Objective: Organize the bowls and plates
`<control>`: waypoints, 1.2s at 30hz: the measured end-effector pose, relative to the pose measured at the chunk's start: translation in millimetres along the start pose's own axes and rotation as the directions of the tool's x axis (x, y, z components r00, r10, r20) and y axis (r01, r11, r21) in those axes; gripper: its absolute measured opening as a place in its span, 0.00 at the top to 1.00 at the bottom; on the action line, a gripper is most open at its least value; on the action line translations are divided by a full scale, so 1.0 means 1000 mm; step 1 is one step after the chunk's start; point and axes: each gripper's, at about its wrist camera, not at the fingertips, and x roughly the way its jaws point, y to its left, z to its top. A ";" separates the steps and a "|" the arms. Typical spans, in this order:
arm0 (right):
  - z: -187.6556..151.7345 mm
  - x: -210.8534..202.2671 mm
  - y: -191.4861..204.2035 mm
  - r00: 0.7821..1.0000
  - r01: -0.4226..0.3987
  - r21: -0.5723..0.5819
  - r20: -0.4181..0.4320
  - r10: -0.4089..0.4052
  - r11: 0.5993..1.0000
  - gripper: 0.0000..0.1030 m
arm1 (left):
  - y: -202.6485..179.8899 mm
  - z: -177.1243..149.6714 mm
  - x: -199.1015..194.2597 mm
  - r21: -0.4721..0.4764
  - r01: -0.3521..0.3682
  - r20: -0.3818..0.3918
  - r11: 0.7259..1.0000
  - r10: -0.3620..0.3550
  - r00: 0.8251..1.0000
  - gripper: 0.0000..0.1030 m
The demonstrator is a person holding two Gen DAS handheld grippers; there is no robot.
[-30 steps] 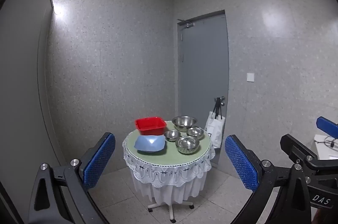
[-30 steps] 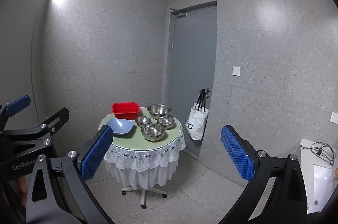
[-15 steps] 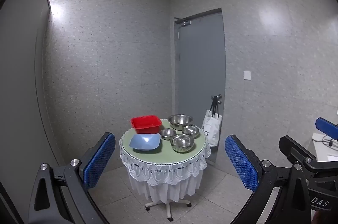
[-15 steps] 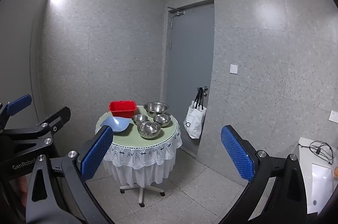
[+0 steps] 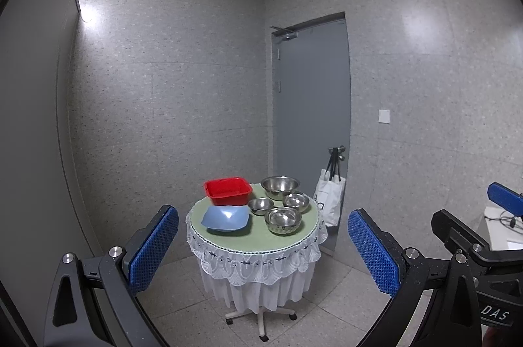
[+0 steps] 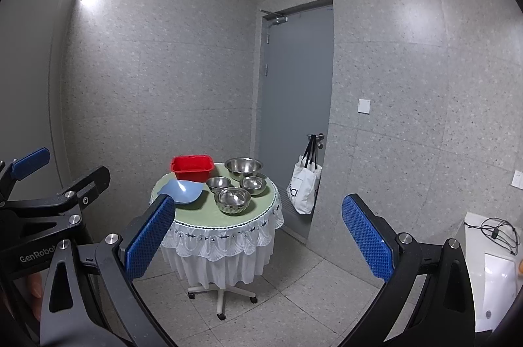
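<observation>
A small round table with a green top and a white lace skirt stands some way ahead. On it are a red square tub, a light-blue square bowl, a large steel bowl and three smaller steel bowls. My left gripper is open and holds nothing, well short of the table. My right gripper is likewise open and holds nothing. In the right wrist view the same tub and blue bowl sit at the table's left.
A grey door is shut behind the table, and a white tote bag hangs from its handle. A white counter with a black cable stands at the right. The table rests on a wheeled base on a tiled floor.
Both views drifted slightly, with the table sliding a little left in frame. Nothing on the table moved and both grippers stayed open.
</observation>
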 end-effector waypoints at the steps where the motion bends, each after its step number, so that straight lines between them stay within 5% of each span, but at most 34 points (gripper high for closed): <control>1: 0.000 0.000 0.000 1.000 -0.001 0.000 0.000 0.001 1.000 0.00 | -0.001 -0.001 0.000 0.001 -0.002 0.000 1.000 0.002 1.000 0.01; 36: -0.020 0.008 -0.026 0.999 -0.049 -0.005 -0.011 0.049 0.999 0.00 | -0.030 -0.018 0.010 -0.026 -0.024 -0.015 0.999 0.024 1.000 0.00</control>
